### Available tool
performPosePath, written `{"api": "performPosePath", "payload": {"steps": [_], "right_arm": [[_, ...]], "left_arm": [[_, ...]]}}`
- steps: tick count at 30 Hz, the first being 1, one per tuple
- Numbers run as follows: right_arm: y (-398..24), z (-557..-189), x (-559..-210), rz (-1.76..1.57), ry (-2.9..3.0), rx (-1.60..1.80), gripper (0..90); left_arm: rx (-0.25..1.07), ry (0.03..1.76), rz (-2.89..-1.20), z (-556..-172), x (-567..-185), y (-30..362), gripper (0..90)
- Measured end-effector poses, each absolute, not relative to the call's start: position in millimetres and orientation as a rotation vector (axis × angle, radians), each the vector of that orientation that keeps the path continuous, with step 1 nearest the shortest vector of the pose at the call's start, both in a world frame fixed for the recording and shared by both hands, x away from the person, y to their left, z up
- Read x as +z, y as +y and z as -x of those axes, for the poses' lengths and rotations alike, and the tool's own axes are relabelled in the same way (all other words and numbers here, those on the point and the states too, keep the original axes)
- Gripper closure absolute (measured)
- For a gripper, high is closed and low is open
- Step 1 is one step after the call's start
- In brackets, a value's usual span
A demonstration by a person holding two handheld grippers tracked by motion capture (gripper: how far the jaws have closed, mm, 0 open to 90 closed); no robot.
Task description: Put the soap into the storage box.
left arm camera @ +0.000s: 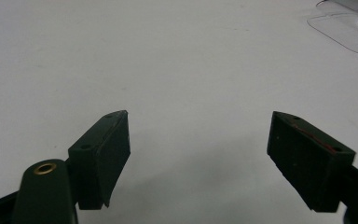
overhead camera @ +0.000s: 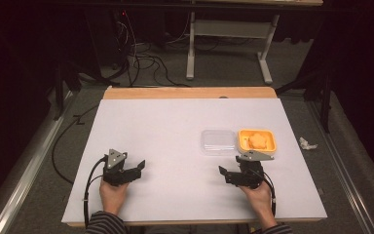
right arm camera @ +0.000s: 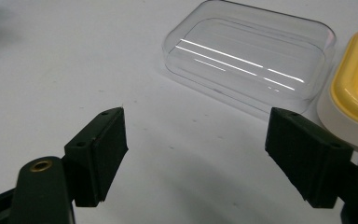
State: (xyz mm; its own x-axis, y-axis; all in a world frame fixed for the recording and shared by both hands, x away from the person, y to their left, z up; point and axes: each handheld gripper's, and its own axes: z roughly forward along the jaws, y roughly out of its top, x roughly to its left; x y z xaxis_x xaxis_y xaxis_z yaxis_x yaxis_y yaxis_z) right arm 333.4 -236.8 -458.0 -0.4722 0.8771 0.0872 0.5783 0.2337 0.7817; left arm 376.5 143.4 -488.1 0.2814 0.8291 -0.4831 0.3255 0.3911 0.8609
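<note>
Yellow box (overhead camera: 256,141): it sits on the right half of the white table (overhead camera: 175,146), toward the middle in depth, with a pale orange lump of food inside; in my right gripper view its yellow rim and cream-white outer wall come in at the right edge (right arm camera: 354,88).
Clear lid (overhead camera: 218,142): a see-through plastic lid lies flat on the table just left of the yellow box, their edges touching or almost so; I cannot tell which. It lies beyond my jaws in my right gripper view (right arm camera: 249,60), and a corner of it shows at the top right of my left gripper view (left arm camera: 349,28).
Right gripper (overhead camera: 230,174): I hold it in my right hand (overhead camera: 258,192) at the near right of the table, just nearer than the box and lid, its jaws pointing left. The jaws stand wide apart with nothing between them, bare table under them.
Left gripper (overhead camera: 137,168): I hold it in my left hand (overhead camera: 113,192) at the near left, well apart from the box and lid, its jaws pointing right. These jaws are also spread wide and empty above the bare white top.
Cables: a black one trails from each gripper back past my wrists.
Sleeves: striped, at the near edge.
Around the table: grey carpet, a crumpled white scrap (overhead camera: 307,143) on the floor to the right, and a tangle of wires (overhead camera: 141,53) on the floor at the far side.
</note>
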Motion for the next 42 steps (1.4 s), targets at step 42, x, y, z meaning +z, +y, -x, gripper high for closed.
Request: {"api": "performPosePath", "payload": {"steps": [42], "right_arm": [[-225,-338,-481,-1.339,2.143,1.019,22.5]], "left_arm": [[0.473,1.292,-1.185,-376,-488,143,21.9]]}}
